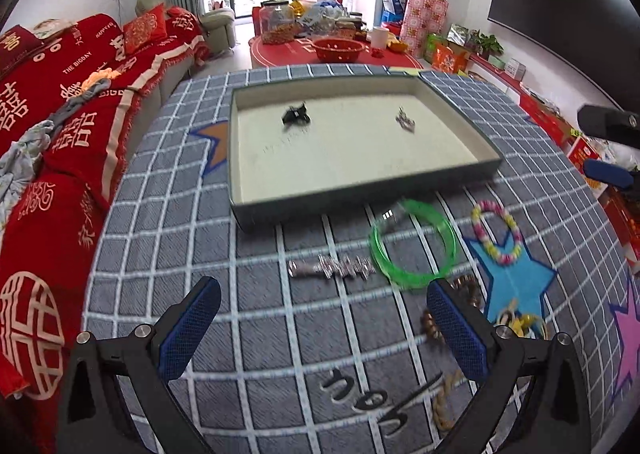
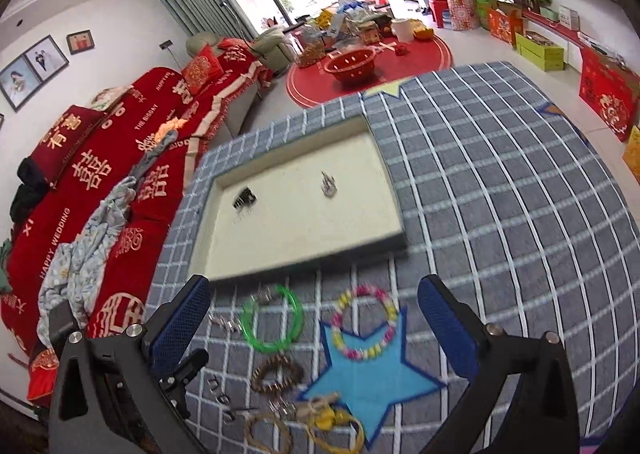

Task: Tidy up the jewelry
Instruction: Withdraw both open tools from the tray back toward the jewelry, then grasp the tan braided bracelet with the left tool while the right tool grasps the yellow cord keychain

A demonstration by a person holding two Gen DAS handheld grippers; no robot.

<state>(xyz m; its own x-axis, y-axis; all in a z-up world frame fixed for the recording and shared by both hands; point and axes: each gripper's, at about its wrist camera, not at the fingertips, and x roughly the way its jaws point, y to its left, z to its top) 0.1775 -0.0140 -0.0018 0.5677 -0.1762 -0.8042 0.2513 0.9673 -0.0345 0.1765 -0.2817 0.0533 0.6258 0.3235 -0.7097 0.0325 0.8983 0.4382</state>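
Observation:
A shallow cream-lined tray (image 1: 362,196) (image 2: 304,262) lies on the grey checked cloth. Inside it rest a black hair clip (image 1: 295,114) (image 2: 244,197) and a small silver piece (image 1: 405,120) (image 2: 329,184). In front of the tray lie a green bangle (image 1: 414,243) (image 2: 273,317), a pastel bead bracelet (image 1: 497,232) (image 2: 365,323), a silver rhinestone clip (image 1: 332,268), a brown bead bracelet (image 2: 277,372) and yellow and rope pieces (image 2: 320,416). My left gripper (image 1: 324,332) hangs open above the cloth, holding nothing. My right gripper (image 2: 314,328) is open and empty over the bracelets.
A red-covered sofa (image 1: 60,102) runs along the left edge of the table. Beyond the table stands a red round table (image 1: 332,54) with a red basket and jars. Red boxes line the right wall. Stars are printed on the cloth (image 2: 368,374).

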